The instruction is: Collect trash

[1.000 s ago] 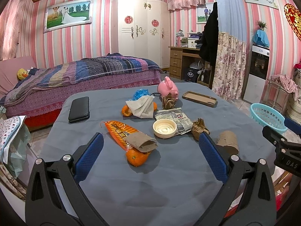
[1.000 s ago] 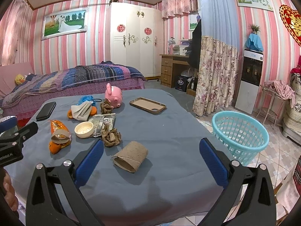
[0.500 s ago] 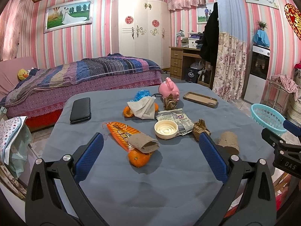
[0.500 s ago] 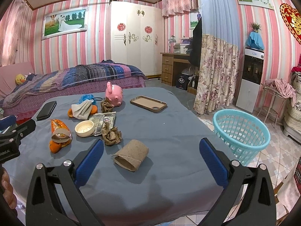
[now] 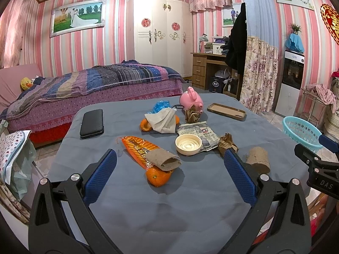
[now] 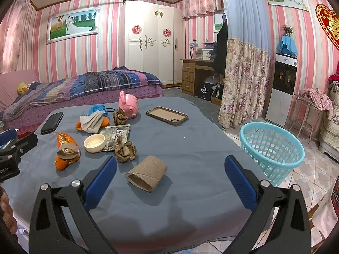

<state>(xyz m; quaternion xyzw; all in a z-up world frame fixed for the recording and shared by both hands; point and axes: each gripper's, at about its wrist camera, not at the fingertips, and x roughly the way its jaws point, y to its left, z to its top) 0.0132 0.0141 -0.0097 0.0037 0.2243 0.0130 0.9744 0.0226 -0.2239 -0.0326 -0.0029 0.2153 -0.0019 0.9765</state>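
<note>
The left gripper (image 5: 169,171) hangs spread wide above a cardboard tube (image 5: 164,159) lying across an orange (image 5: 157,176).

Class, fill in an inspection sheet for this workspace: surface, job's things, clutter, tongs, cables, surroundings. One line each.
Surface: table under a grey-blue cloth.
Job's things: two cardboard tubes, one by the right tongs, one lying on an orange wrapper; two paper wads; foil packet; lid; tissue; basket on the floor.
Clutter: oranges, piggy bank, wallet, phone case.
Tongs: left and right open, empty.
Cables: nothing seen.
Surroundings: bed, wardrobe, desk.
</note>
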